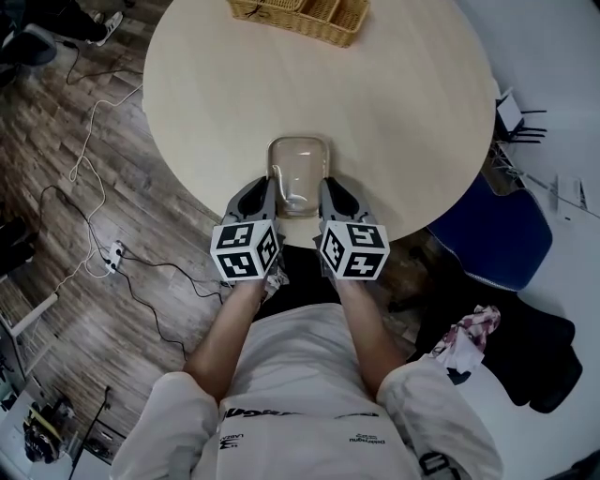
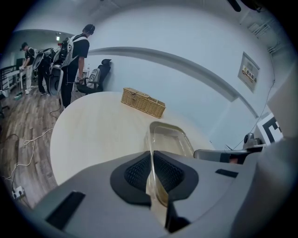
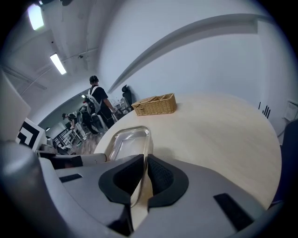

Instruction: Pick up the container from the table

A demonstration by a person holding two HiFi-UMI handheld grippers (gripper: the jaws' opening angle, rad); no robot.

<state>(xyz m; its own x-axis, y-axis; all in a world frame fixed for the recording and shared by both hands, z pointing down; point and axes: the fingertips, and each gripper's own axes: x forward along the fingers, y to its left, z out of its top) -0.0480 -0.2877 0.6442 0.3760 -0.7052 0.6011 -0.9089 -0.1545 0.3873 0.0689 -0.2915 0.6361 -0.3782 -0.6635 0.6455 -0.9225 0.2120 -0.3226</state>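
Left tongs [image 2: 151, 174] pinch clear container's [image 1: 298, 169] left wall, right tongs [image 3: 143, 179] its right wall; container at near edge of round pale bench [image 1: 394, 103]. Wicker basket [image 1: 305, 11] at far side. Wood floor [image 1: 56, 169] w/ cables. Gripper views only: standing persons [image 2: 74, 51].

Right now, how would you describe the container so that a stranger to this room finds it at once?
Start from the round pale table. At its near edge, before the person, is the container, the left gripper and right gripper each shut on one side wall. It is clear and rectangular with rounded corners, unlike the woven basket at the far edge.
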